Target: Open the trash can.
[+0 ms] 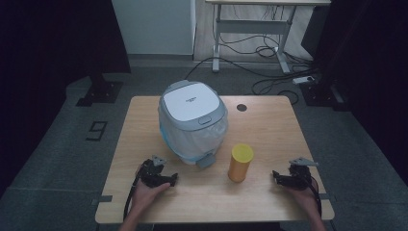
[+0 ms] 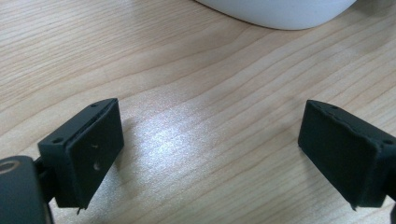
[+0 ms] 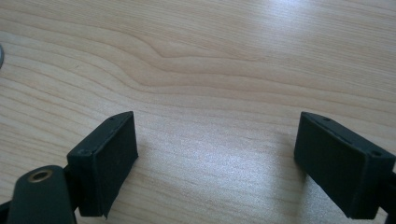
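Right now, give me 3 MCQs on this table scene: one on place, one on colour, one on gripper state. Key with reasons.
1. Where does the yellow canister stand relative to the lidded bin?
A. on top of its lid
B. to the right of it and nearer the person
C. behind it, at the table's far edge

2. What colour is the liner bag that hangs out under the bin's lid?
A. red
B. black
C. pale blue

3. How do the jaws of the left gripper stand?
A. open, nothing between them
B. shut on the canister
C. shut on the bin's pedal

Key: 1 B, the high view shows it between the bin and the right gripper. 2 C, pale blue plastic shows below the grey rim. 3 A, the left gripper view shows bare table between the pads.
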`<state>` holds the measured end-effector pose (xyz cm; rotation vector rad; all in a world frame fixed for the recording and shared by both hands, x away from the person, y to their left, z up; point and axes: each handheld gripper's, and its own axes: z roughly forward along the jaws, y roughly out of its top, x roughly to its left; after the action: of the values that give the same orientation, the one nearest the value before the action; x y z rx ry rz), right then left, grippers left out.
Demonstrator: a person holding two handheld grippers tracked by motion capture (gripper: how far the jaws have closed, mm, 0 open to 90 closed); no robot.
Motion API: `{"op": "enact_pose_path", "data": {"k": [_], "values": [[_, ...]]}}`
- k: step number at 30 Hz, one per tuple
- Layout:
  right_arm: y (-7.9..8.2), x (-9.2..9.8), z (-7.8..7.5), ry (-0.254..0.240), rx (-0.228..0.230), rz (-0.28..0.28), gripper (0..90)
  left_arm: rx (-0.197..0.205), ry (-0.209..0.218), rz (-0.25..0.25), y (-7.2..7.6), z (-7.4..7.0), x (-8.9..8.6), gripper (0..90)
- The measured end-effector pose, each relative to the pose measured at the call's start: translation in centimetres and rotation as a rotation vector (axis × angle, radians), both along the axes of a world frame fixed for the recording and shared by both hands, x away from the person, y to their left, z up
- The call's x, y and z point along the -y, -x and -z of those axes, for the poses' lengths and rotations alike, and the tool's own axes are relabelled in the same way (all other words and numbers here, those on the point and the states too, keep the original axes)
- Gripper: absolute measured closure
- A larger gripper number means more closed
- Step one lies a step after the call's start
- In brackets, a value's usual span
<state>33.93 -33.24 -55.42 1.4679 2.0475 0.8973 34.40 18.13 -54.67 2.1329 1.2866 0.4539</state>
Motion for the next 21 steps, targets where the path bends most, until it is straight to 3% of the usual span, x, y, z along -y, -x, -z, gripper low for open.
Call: {"op": "enact_pose_path", "data": {"k": [4,14,21], "values": [[0.0,0.0,0.0,0.0,0.0,0.0,12.7,0.008,0.001,0.001,0.0,0.0,0.1,7.0],[0.0,0.0,0.0,0.0,0.0,0.0,12.8,0.035,-0.006,-0.029,0.3,-0.3,0.0,19.4],[0.0,0.0,0.0,0.0,0.0,0.0,12.7,0.06,0.053,-0.05,0.7,-1.2,-0.9,25.4]]}}
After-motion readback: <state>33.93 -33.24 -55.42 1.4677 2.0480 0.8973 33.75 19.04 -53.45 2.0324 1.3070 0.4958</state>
